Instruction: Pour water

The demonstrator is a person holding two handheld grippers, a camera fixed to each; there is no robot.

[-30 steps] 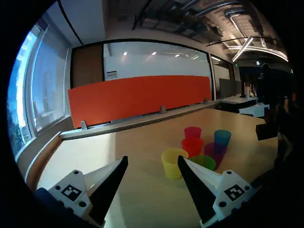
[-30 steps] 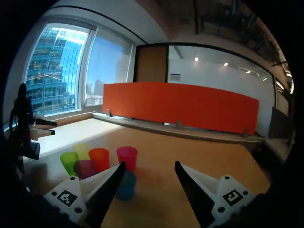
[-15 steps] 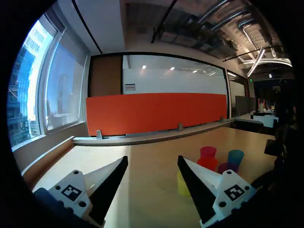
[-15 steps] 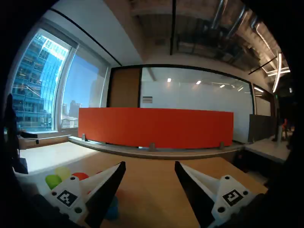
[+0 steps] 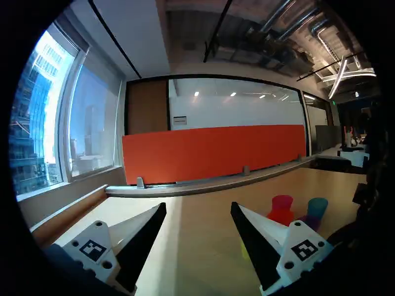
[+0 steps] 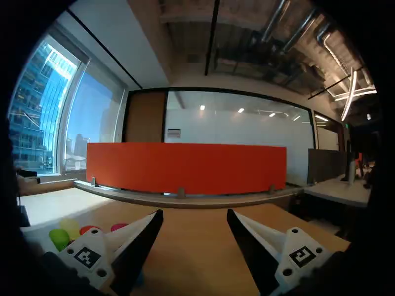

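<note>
Left tool (image 5: 197,204), right tool (image 6: 194,211) agape, empty

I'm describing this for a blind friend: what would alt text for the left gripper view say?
The left gripper hangs open and empty over a wooden table, pointing forward. A cluster of coloured plastic cups stands on the table to the right, partly hidden behind the gripper, with an orange divider panel and large windows beyond.
</note>
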